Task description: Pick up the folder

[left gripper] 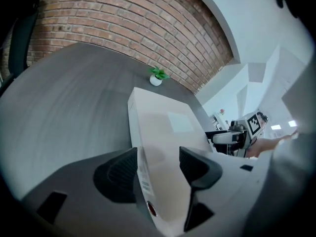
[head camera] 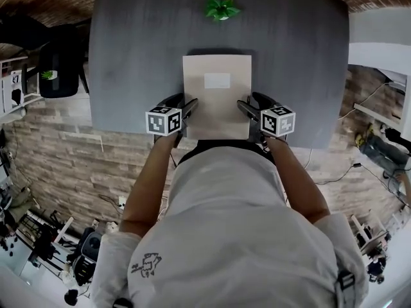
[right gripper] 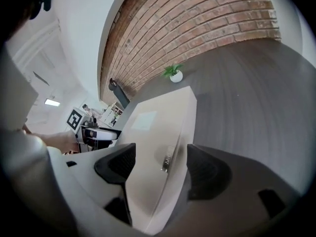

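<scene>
A beige folder (head camera: 217, 98) lies flat on the grey table (head camera: 141, 56), close to the edge nearest the person, with a small plant (head camera: 221, 8) well beyond it. A pale label sits on its cover; whether anything is written there cannot be made out.

The left gripper (head camera: 190, 106) is at the folder's left edge near the near corner, and the right gripper (head camera: 243, 106) is at the right edge opposite. From the head view the marker cubes cover most of each gripper, so only the dark jaw tips show.

The gripper views settle the jaws. The left gripper's stand wide, one on each side of the folder's edge, the pads not pressing on it. The right gripper's stand just as wide across the other edge, with a gap at both pads. In both views the gripper body cuts off the folder's near corner. A strip of print and a red dot on the left edge are too blurred to read.
</scene>
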